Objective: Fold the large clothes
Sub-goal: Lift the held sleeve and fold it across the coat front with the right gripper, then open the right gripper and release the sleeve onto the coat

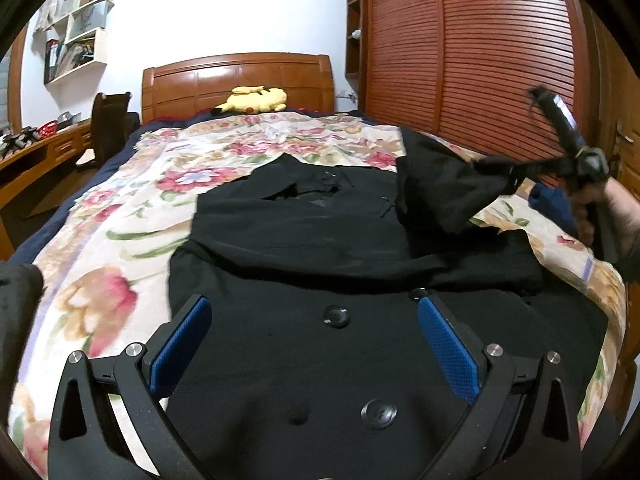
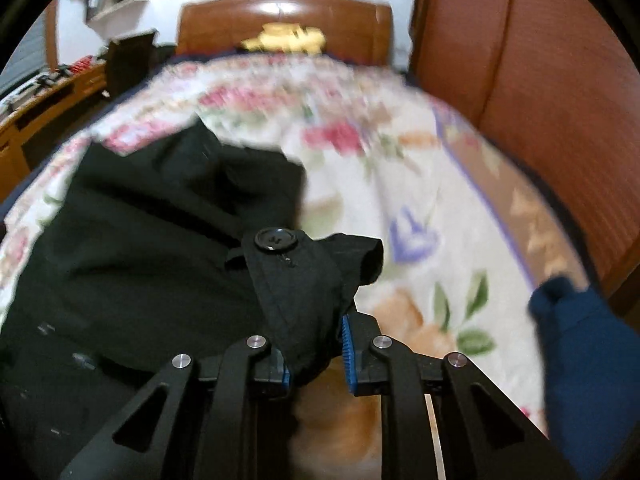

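Left wrist view – risk: we judge that the sleeve (image 1: 436,196) could slip out of the right hand-held gripper (image 1: 510,178) before it lands, since only the cuff end looks caught and the cloth hangs heavy below it.
Left wrist view – cause: a fast swing toward the coat's middle would likely drag the shoulder and wrinkle the panel already lying flat.
Left wrist view – left hand-held gripper (image 1: 314,328): we see its blue pads spread wide, holding nothing, poised over the coat's buttoned front.
Left wrist view – coat (image 1: 320,248): black, thick, large; it lies face up on the floral bedspread (image 1: 120,216), collar toward the headboard (image 1: 240,80), with round buttons (image 1: 336,316) on the near part.
Right wrist view – risk: we think the bunched cuff may pull free, because the fabric sits as a loose wad.
Right wrist view – right hand-held gripper (image 2: 316,356): pinching the cuff (image 2: 304,292), its tab and button (image 2: 276,238) just beyond the fingertips.
Right wrist view – coat: its body spreads left of the cuff on the bedspread; the frame is blurred, so we cannot tell finer creases.
Right wrist view – dark blue cloth (image 2: 580,344): lies right of the cuff, well apart.
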The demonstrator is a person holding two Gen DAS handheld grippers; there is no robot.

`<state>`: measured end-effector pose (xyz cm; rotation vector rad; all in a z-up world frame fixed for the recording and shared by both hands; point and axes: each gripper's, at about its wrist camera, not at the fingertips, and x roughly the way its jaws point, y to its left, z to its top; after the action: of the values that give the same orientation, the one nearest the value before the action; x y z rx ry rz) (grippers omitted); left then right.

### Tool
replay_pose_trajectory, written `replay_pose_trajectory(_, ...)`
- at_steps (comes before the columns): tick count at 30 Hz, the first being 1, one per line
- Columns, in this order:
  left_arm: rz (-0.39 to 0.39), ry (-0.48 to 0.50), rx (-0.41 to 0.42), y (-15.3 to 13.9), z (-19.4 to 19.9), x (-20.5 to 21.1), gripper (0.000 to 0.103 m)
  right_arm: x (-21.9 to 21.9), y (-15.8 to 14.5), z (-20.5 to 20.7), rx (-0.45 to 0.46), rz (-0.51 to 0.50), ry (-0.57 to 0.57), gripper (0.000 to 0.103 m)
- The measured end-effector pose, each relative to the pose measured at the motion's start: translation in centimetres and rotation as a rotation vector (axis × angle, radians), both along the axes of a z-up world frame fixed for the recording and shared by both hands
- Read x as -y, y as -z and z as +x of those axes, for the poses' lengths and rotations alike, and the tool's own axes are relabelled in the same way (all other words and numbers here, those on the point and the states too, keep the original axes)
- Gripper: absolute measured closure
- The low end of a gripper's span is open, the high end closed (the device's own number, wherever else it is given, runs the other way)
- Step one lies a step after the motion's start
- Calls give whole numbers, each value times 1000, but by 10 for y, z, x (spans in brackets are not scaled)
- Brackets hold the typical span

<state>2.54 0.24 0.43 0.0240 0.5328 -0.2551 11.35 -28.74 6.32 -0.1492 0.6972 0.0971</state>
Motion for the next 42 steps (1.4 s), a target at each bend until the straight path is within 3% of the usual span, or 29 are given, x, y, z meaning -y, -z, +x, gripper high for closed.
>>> replay_pose_trajectory(5, 10, -33, 12, -4, -8, -20, 0, -51, -37, -38, 107, -4, -97, 84)
replay_pose_trajectory(15, 10, -73, 34, -12, -27, -45, 0, -122, -50, -101, 157, -18, -249, 84)
replay_pose_trajectory(27, 5, -141, 41, -21, -49, -76, 0, -143, -62, -145, 157, -23, -410, 84)
replay_pose_trajectory(31, -16, -159, 42, -22, -57, -81, 0, -138, -64, -148, 114, -32, -396, 78)
replay_pose_trajectory(34, -31, -163, 36, -20, -63, -81, 0, -136, -69, -154, 101, -44, -385, 66)
replay_pose_trajectory(36, -41, -163, 33, -19, -66, -80, 0, -130, -67, -154, 69, -39, -379, 40)
replay_pose_trajectory(38, -53, -165, 31, -19, -70, -78, 0, -129, -69, -160, 55, -29, -383, 31)
replay_pose_trajectory(42, -57, -167, 33, -19, -80, -71, 0, -121, -76, -173, 66, -22, -401, 29)
